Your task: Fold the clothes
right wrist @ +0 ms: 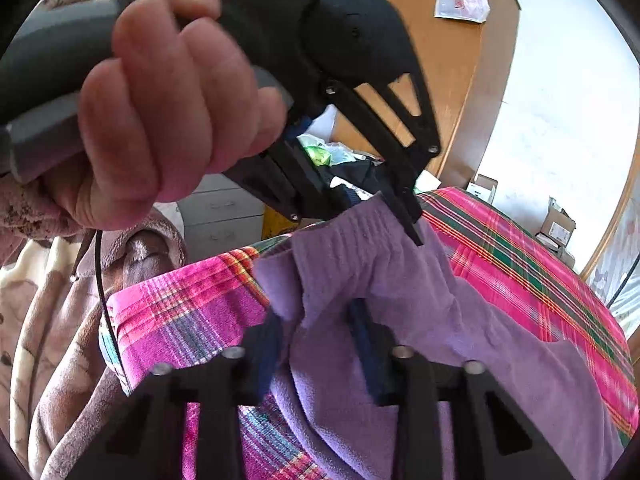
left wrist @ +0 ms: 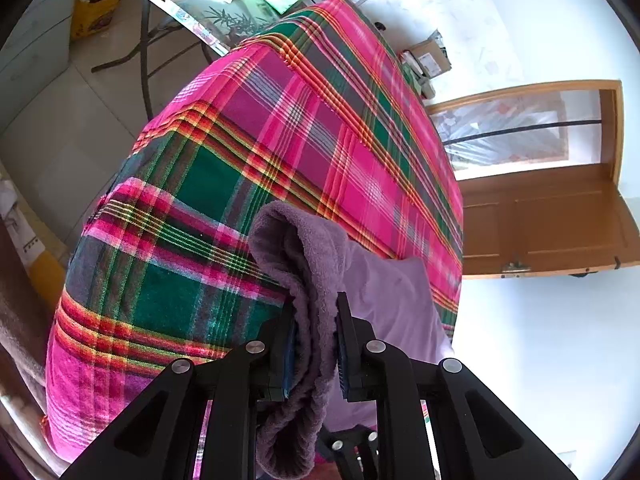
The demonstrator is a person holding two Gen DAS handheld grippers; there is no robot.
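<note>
A purple fleece garment (left wrist: 316, 240) lies partly lifted over a pink-and-green plaid cloth (left wrist: 280, 120). In the left wrist view my left gripper (left wrist: 314, 300) is shut on a thick folded edge of it, and the cloth bulges out above and below the pads. The right wrist view shows that same left gripper (right wrist: 380, 212) held in a person's hand (right wrist: 160, 100), pinching the ribbed band of the purple garment (right wrist: 400, 280). Just below it, my right gripper (right wrist: 316, 332) has the garment's edge filling the gap between its blurred fingers, shut on it.
The plaid cloth (right wrist: 180, 312) covers a wide raised surface. Behind it stand a folding table (left wrist: 192, 4) with papers, a yellow bag (left wrist: 94, 8), cardboard boxes (left wrist: 428, 56) and a wooden door (left wrist: 540, 216). The person's fleece robe (right wrist: 60, 320) is close on the left.
</note>
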